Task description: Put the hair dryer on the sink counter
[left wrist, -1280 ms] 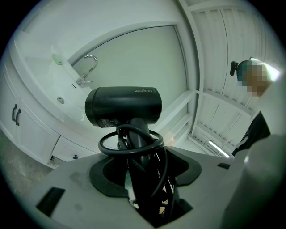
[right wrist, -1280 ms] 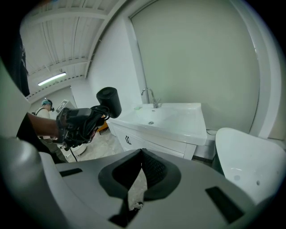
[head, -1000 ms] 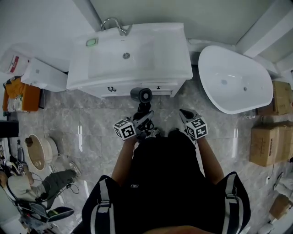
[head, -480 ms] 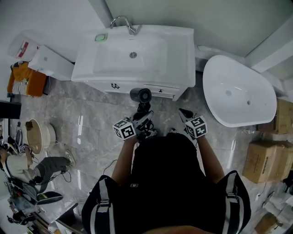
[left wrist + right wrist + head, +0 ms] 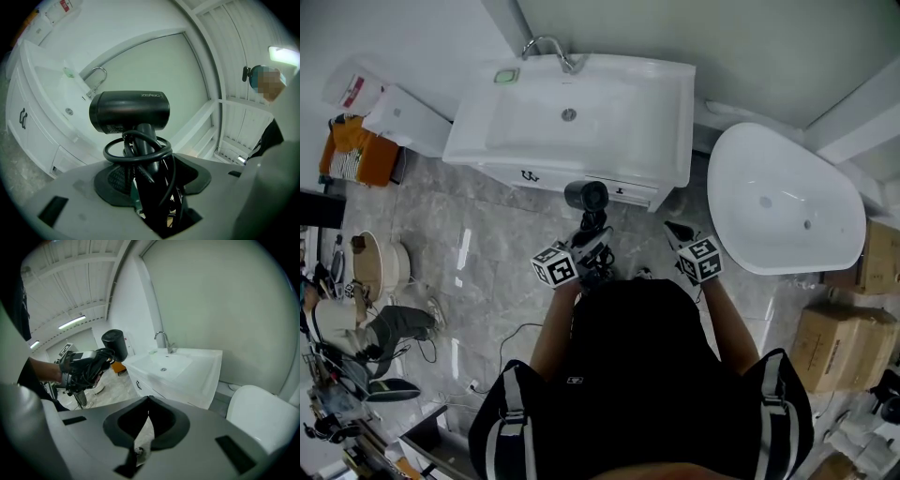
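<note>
A black hair dryer (image 5: 587,196) with its cord wound round the handle stands upright in my left gripper (image 5: 592,242), which is shut on the handle. It hangs above the floor just in front of the white sink counter (image 5: 661,112). The left gripper view shows the dryer body (image 5: 130,111) above the gripper (image 5: 145,176), with the sink (image 5: 42,79) off to the left. My right gripper (image 5: 678,234) is beside it, to the right, shut on nothing. In the right gripper view, that gripper (image 5: 147,401) faces the counter (image 5: 187,369), with the dryer (image 5: 115,344) at left.
A faucet (image 5: 546,47) and a green soap dish (image 5: 506,76) sit at the counter's back left. A white oval tub (image 5: 783,202) lies to the right, with cardboard boxes (image 5: 839,342) beyond it. A white box (image 5: 408,117) and an orange item (image 5: 356,155) stand left.
The head view has shifted, so the sink and the tub sit slightly differently in frame. Both grippers keep their places, and the hair dryer stays held in the left one.
</note>
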### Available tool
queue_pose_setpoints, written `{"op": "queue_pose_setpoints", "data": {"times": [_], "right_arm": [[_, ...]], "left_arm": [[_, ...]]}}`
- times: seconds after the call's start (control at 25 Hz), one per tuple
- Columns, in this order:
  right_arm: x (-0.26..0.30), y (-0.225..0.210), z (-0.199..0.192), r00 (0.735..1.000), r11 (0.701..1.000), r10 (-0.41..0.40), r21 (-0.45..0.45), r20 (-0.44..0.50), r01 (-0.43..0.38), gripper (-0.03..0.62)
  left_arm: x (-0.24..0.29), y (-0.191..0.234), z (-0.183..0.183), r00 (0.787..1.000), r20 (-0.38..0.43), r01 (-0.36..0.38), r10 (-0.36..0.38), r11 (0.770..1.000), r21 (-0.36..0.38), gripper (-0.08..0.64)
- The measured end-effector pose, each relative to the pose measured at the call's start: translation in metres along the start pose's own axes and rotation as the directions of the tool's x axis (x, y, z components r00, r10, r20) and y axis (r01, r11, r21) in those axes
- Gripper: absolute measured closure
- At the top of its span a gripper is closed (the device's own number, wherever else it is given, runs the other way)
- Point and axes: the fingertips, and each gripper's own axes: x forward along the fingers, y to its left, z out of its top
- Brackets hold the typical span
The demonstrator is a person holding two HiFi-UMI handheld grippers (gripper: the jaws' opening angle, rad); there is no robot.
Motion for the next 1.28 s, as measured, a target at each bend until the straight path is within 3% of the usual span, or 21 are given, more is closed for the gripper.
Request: {"op": "queue_pose_setpoints", "data": {"times": [0.32,0.76,1.28], "right_arm": [[-0.013,-0.022,-0.010,1.000,1.000,0.009,-0.001,0.002,-0.009,0.534],[-0.008,-0.050,-0.005,0.999,0.999,-0.029,0.040,0.020,0.028,0.534],[0.040,-0.098,0.046,0.995,0.993,-0.092,0.081,0.025,0.090,0.534]], "left_arm": [[0.025,-0.010,-0.012,1.000,0.006,-0.009,0.009,1.000,0.006,0.325],[0.063,-0.003,0.000,0.998,-0.062,0.027,-0.025,0.999,0.037,0.325],[0.126,0.047,0.042,0.979,-0.195,0.069,-0.058,0.996,0.050,0.325]]}}
